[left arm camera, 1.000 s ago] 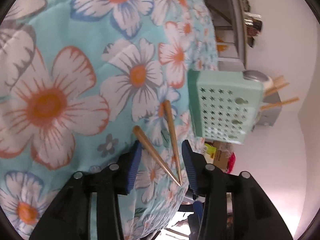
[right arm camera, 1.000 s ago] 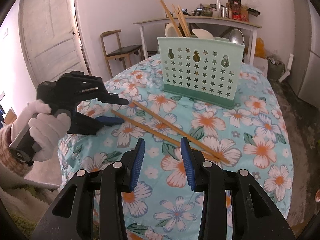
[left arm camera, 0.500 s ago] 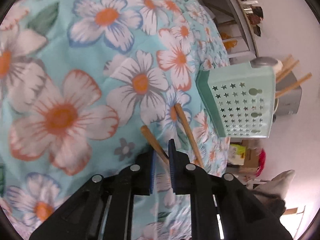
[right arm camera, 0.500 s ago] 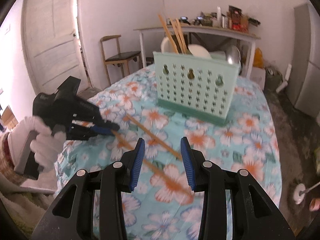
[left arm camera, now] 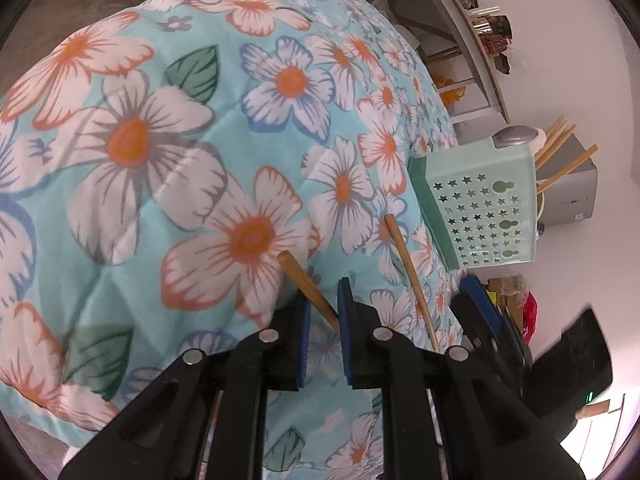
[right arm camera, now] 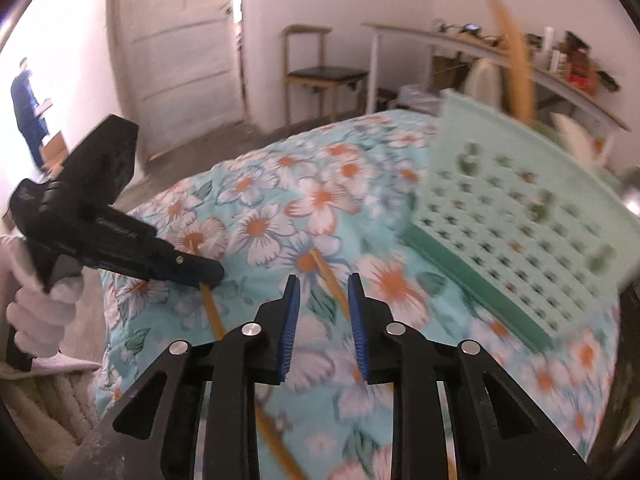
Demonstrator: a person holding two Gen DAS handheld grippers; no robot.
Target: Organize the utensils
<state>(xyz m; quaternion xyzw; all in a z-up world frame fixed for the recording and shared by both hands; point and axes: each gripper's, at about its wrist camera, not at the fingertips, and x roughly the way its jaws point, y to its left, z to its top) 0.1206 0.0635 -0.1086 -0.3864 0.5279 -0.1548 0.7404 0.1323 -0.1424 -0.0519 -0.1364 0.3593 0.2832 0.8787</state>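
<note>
Two wooden chopsticks lie on the floral cloth in front of a mint green star-holed basket point(left arm camera: 480, 208) that holds more chopsticks and spoons. My left gripper point(left arm camera: 324, 316) is shut on the end of the nearer chopstick point(left arm camera: 304, 280). The right wrist view shows that gripper's tip point(right arm camera: 204, 274) clamped on it, held by a white-gloved hand point(right arm camera: 36, 312). The second chopstick point(right arm camera: 332, 284) runs in between the blue pads of my right gripper point(right arm camera: 323, 308). Its jaws are closing, with a gap still on both sides of the stick. The basket point(right arm camera: 520, 240) stands tilted at right, blurred.
The flowered cloth point(left arm camera: 160, 152) covers a rounded table and drops off at its edges. Behind stand a wooden chair point(right arm camera: 316, 76), a white door point(right arm camera: 180, 40) and a long shelf table with clutter point(right arm camera: 560, 64). A person in blue point(right arm camera: 28, 108) stands far left.
The left jaws closed on the nearer chopstick and lifted its end a little. The right gripper swung in over the second chopstick, closer to the basket, and its jaws narrowed.
</note>
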